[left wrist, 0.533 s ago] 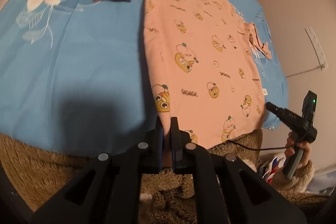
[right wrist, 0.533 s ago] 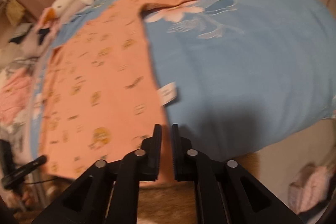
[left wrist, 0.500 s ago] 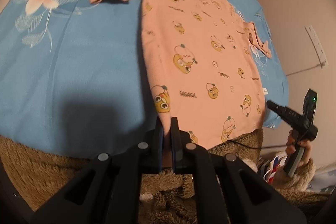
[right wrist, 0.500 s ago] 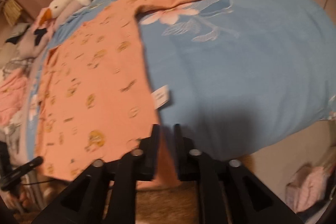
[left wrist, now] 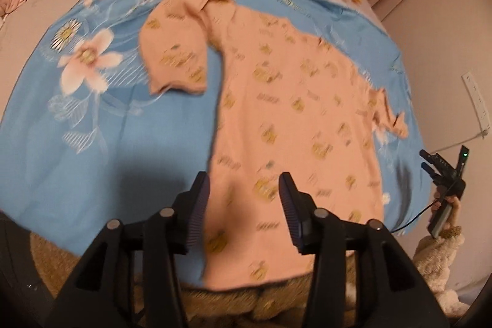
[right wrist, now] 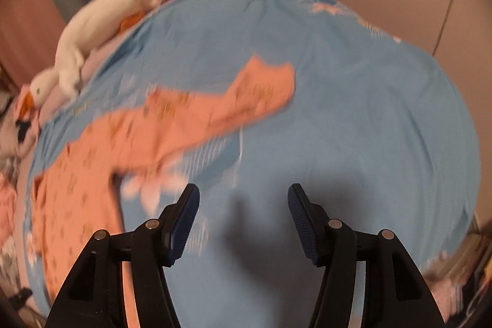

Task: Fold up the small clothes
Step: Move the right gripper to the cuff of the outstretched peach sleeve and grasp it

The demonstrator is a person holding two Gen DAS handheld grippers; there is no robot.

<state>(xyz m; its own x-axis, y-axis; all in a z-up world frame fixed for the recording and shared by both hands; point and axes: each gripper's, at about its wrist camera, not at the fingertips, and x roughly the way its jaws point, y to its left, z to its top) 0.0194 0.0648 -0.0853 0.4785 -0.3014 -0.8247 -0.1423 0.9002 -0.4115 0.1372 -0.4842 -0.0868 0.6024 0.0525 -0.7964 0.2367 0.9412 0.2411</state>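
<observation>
Shirt [left wrist: 295,125] judged soft, limp, best pinched at hem or sleeve; left gripper [left wrist: 243,205] and right gripper [right wrist: 243,220] jaws opening, empty.

The small shirt [left wrist: 292,119] is salmon-orange, scattered with yellow cartoon figures and short dark lettering. The sheet [left wrist: 77,149] beneath it is sky blue, with pale pink flowers and white-lined leaves at its left. At the far edge lies a white plush goose [right wrist: 89,29] with orange beak and feet.
</observation>
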